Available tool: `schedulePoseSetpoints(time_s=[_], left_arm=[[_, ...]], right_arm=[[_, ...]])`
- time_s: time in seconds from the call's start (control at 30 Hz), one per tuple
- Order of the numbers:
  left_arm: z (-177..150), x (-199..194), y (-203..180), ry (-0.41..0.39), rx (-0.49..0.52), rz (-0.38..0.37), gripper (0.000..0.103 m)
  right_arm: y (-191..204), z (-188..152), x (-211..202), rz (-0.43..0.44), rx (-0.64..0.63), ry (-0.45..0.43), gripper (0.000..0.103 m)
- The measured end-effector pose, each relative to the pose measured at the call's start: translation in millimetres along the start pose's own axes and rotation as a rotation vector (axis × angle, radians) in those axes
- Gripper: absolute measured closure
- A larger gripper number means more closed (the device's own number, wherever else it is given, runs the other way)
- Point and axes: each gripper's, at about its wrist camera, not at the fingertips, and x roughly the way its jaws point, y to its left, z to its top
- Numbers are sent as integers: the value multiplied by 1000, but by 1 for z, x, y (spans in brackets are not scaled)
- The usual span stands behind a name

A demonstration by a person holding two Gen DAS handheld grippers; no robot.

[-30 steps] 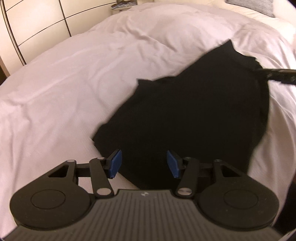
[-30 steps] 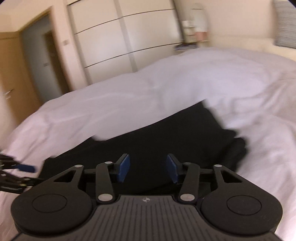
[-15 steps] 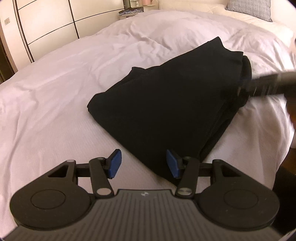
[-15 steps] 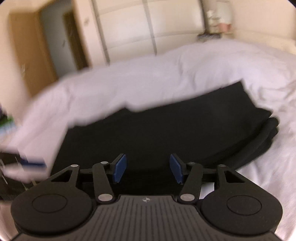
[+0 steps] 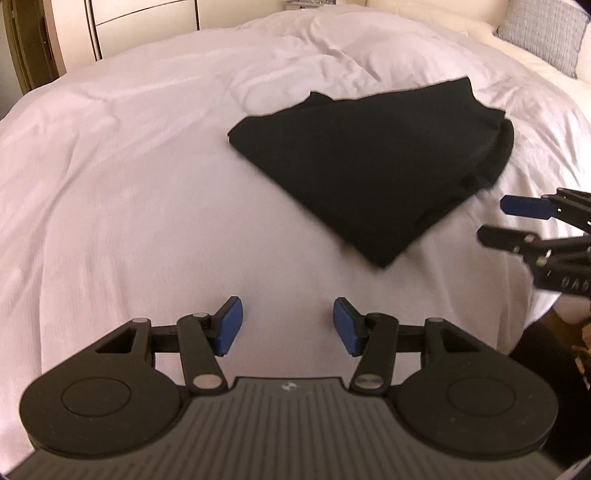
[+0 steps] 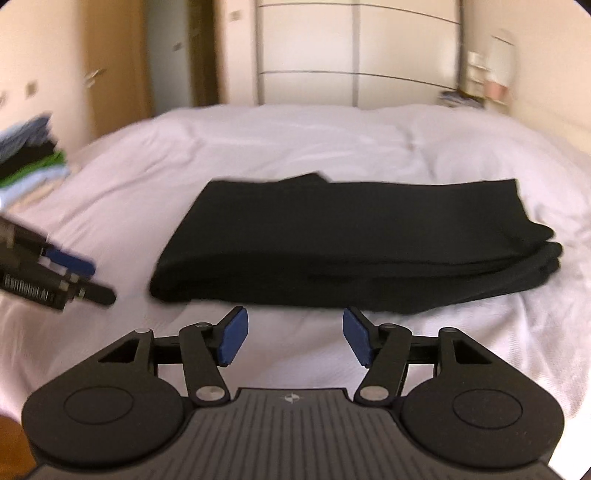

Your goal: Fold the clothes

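Note:
A black garment (image 5: 376, 155) lies folded in a flat stack on the white bed; it also shows in the right wrist view (image 6: 351, 243), with thick folded edges at its right end. My left gripper (image 5: 287, 326) is open and empty, over bare sheet short of the garment's near corner. My right gripper (image 6: 291, 341) is open and empty, just short of the garment's near edge. The right gripper shows at the right edge of the left wrist view (image 5: 517, 218), and the left gripper at the left edge of the right wrist view (image 6: 79, 278).
The white duvet (image 5: 129, 166) covers the bed. A pile of folded clothes (image 6: 29, 155) sits at the far left. A wardrobe (image 6: 354, 51) stands behind the bed, a grey pillow (image 5: 543, 33) lies at the far right, and a cluttered nightstand (image 6: 476, 81) stands beside the bed.
Both grippers have pulled back from the black garment, which now lies folded and free on the bed. Both stayed open throughout.

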Motion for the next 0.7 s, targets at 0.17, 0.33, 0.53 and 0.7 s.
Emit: schedulePoseSetpoints(time_s=[0.17,0.33,0.53,0.7], left_arm=[[-2,-9,2,34,-12,22,48],[4,-14,1,44,-19,58,48],[6,-17,0,33,-18,67,46],[6,-16,3,26,-26,65,45]], right_arm=[[22,-5,-2,13,-55,13,35],[25,0,0,7,-48,13,35],[25,0,-8,-8,-49,3,33],[32,3,-7,-14,-99,-14,32]])
